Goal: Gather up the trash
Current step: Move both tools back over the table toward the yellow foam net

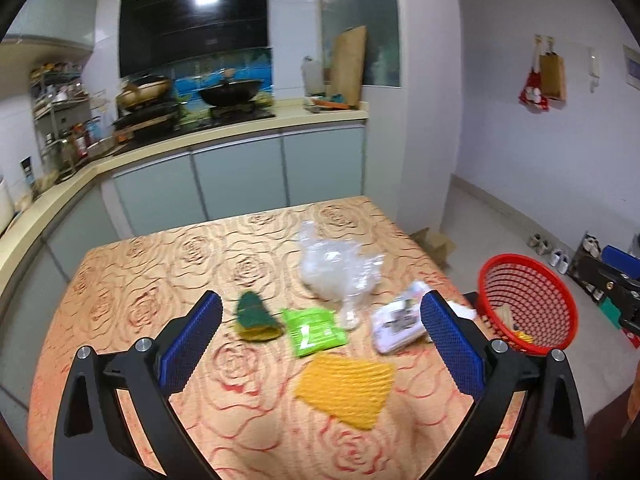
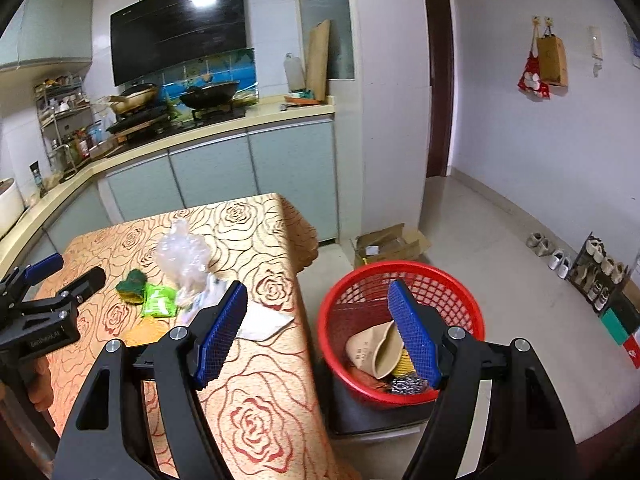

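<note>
A kitchen with pale cabinet doors, a black range hood and two woks on the stove lies behind a desk (image 1: 168, 264) draped in an orange cloth patterned with roses. The trash is scattered over the desk's near half: a crumpled clear plastic bag (image 1: 340, 270) farthest back, a dark green scouring pad (image 1: 256, 316) with a yellow underside, a bright green sachet (image 1: 314, 330) just beside it, a white printed packet (image 1: 396, 326) toward the desk's right edge, and a yellow mesh piece (image 1: 346, 390) closest to the camera. Past the desk's edge stands a red lattice basket (image 1: 560, 308) on a dark stool.

The left gripper (image 1: 322, 320) hangs above the litter with its jaws wide and nothing between them — the sachet and packet show through the gap, down on the cloth. The right gripper (image 2: 318, 330) also has its jaws wide and empty, one blue pad over the desk's edge, the other over the basket (image 2: 340, 308).

Only the right wrist view looks into the basket: a beige paper cone (image 2: 374, 350), something yellow and a grey metallic scrap lie at the bottom. It also shows a white paper (image 2: 264, 322) lying flat near the desk's edge, an open cardboard box (image 2: 390, 244) on the floor, and a dark doorway. The left wrist view alone shows the yellow mesh whole.
</note>
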Demonstrator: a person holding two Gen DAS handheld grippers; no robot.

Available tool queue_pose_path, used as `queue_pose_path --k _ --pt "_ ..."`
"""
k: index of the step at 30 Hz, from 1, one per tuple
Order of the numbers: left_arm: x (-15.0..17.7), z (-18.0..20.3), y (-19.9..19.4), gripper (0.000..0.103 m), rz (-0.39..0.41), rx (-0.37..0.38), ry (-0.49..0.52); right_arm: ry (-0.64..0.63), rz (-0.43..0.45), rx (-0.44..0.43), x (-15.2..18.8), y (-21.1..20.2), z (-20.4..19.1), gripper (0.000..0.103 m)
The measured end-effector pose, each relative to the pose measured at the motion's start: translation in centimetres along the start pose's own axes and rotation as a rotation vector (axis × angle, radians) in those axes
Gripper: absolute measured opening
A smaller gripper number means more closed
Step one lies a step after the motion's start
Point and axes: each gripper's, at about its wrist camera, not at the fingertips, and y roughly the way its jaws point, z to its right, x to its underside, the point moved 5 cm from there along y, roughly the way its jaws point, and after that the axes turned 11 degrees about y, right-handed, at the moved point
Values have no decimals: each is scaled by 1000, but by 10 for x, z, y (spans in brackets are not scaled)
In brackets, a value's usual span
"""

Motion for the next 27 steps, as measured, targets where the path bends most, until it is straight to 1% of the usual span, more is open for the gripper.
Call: queue_pose_path --k 4,7,11,13,15,17,19,21,24,27 --pt "11 -25 0 96 -21 -44 -24 -7 -8 -18 4 1 -8 71" --pt "18 -40 -3 96 -33 -63 -44 -12 -14 -29 6 3 -13 71" --pt "29 -46 -5 96 -49 -60 -43 -9 -19 -37 5 5 -15 71" --pt "35 -41 -6 96 -58 -45 -29 -10 -18 -40 5 5 -16 71" --pt "41 -33 -4 96 -69 -14 -15 -13 -18 -41 4 5 -18 71" --pt "49 -21 3 96 -90 24 9 -13 -19 -42 5 6 -18 71" --pt "58 -11 12 96 -122 46 31 -14 -22 -41 5 6 -18 71" --pt "64 -3 18 96 -137 81 41 -18 -23 -39 5 7 -18 71" --pt "69 8 25 96 -154 139 49 -15 -29 -34 7 10 -16 71" --pt "71 16 36 96 -170 166 60 -6 -35 -34 7 13 -14 71"
